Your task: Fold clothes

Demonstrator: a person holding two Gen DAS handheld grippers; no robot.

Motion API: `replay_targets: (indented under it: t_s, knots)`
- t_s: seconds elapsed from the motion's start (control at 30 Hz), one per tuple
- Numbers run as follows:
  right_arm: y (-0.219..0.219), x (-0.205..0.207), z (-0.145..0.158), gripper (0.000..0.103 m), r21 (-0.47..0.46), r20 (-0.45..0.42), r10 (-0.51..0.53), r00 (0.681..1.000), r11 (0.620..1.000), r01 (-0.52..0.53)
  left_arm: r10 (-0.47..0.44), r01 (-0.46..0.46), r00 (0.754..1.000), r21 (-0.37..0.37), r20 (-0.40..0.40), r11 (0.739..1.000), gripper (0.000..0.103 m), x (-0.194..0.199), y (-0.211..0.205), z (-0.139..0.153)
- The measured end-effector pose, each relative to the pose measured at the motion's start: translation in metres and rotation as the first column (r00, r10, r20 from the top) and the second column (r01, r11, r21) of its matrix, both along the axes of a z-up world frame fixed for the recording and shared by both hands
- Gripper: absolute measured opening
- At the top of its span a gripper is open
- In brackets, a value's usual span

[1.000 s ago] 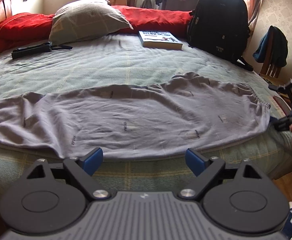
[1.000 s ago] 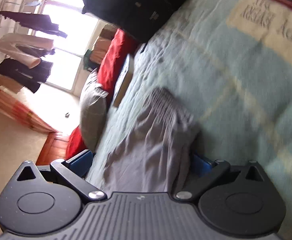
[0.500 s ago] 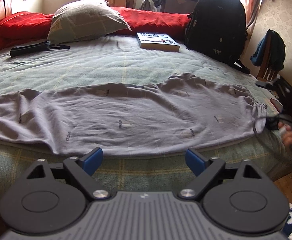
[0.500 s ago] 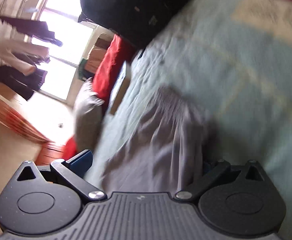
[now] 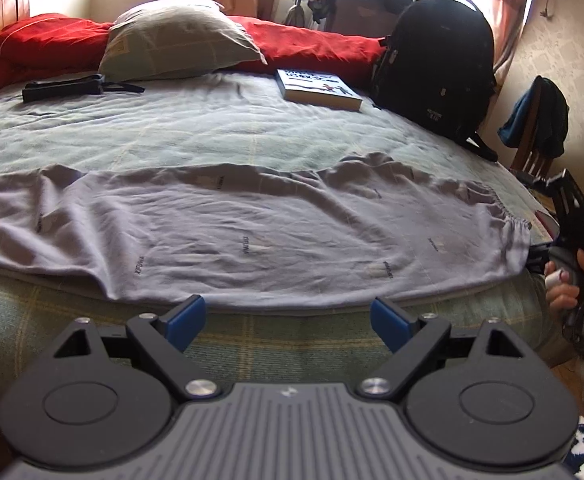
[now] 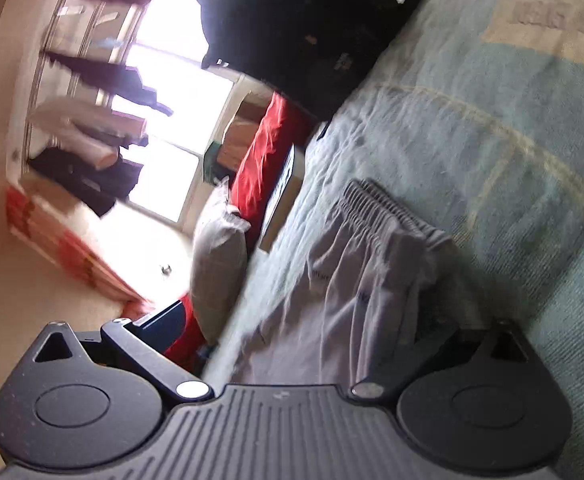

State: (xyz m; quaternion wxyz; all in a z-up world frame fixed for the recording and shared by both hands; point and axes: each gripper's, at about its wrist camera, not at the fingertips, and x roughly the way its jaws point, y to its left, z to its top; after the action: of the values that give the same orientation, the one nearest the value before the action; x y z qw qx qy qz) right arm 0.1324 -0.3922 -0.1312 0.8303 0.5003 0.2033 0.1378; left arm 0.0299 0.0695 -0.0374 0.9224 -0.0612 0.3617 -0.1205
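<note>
A grey garment with an elastic waistband [image 5: 252,232] lies spread across the near edge of the bed. My left gripper [image 5: 288,316] hovers open just in front of its hem, nothing between the blue pads. The right gripper [image 6: 303,320] is rolled on its side at the waistband end [image 6: 375,208]. Its jaws are wide apart with the grey cloth between them. One fingertip [image 6: 168,316] is free above the cloth; the other is hidden under it. In the left wrist view a hand [image 5: 567,280] holds that gripper at the bed's right corner.
The green checked blanket [image 5: 212,132] covers the bed. At the back sit a pillow [image 5: 176,44], a red duvet [image 5: 319,44], a book [image 5: 315,88] and a black backpack [image 5: 435,64]. A black strap-like object [image 5: 64,88] lies back left. A chair with clothes [image 5: 539,120] stands right.
The right gripper has pushed in along the waistband end, and its far finger has slipped out of sight under the cloth. The left gripper has stayed where it was.
</note>
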Motion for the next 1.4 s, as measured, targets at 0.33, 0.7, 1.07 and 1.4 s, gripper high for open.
replay_targets:
  t_s: [0.33,0.7,1.07,1.4]
  knots:
    - [-0.019,0.001,-0.028,0.021,-0.056,-0.008,-0.101,0.995,0.993,0.100,0.021,-0.021,1.000,-0.017,0.002,1.000,0.089,-0.004,0.006,-0.002]
    - [-0.005,0.023,-0.004,0.014,-0.212,-0.107,-0.059,0.993,0.977,0.036,0.031,-0.031,1.000,0.010,0.001,0.999,0.089,-0.005,0.005,0.000]
    - [-0.019,-0.024,0.031,0.011,-0.316,-0.064,-0.112,0.992,0.945,0.086,0.037,-0.038,0.999,0.015,0.002,0.999,0.089,-0.006,0.007,0.002]
    - [-0.033,-0.038,0.019,0.011,-0.319,-0.114,-0.165,0.980,0.940,0.121,0.027,-0.027,1.000,0.016,0.004,1.000,0.089,-0.005,0.007,0.002]
